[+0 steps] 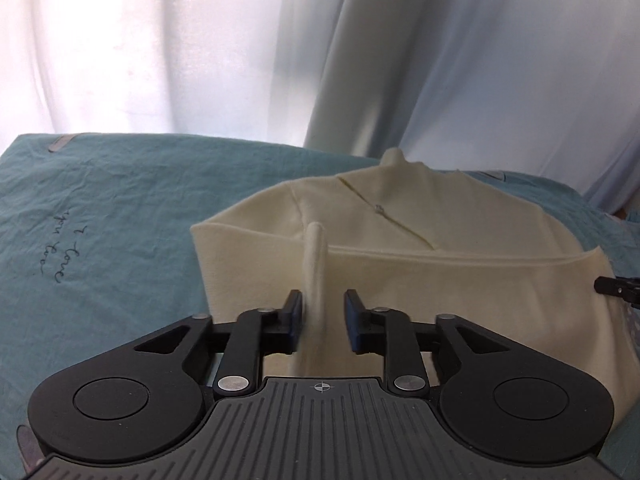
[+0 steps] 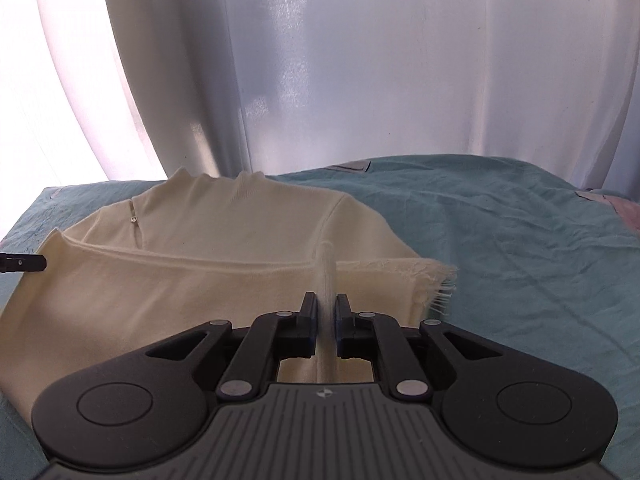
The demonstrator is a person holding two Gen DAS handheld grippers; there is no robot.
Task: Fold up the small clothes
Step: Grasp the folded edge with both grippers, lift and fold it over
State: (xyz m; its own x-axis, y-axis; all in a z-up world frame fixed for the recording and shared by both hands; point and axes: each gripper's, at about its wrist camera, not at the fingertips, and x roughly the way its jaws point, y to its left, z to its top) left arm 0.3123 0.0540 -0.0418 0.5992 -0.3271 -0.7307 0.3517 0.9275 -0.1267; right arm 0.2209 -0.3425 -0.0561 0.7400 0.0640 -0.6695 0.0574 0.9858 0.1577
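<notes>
A cream knit garment (image 1: 440,280) lies partly folded on a teal sheet (image 1: 100,200), its lower part laid up over the chest and its neck slit toward the curtain. My left gripper (image 1: 323,300) is open at the near edge. A raised ridge of the fabric stands between its jaws, against the left pad and apart from the right one. In the right wrist view the garment (image 2: 180,280) shows a frayed corner (image 2: 440,284). My right gripper (image 2: 323,300) stands open by a narrow gap, with a thin fabric ridge between its pads.
The teal sheet (image 2: 520,240) covers the whole surface and bears handwriting (image 1: 52,256) at the left. White curtains (image 1: 160,40) hang right behind the far edge. A fingertip of the other gripper shows at the frame edge in each view (image 1: 616,286) (image 2: 24,263).
</notes>
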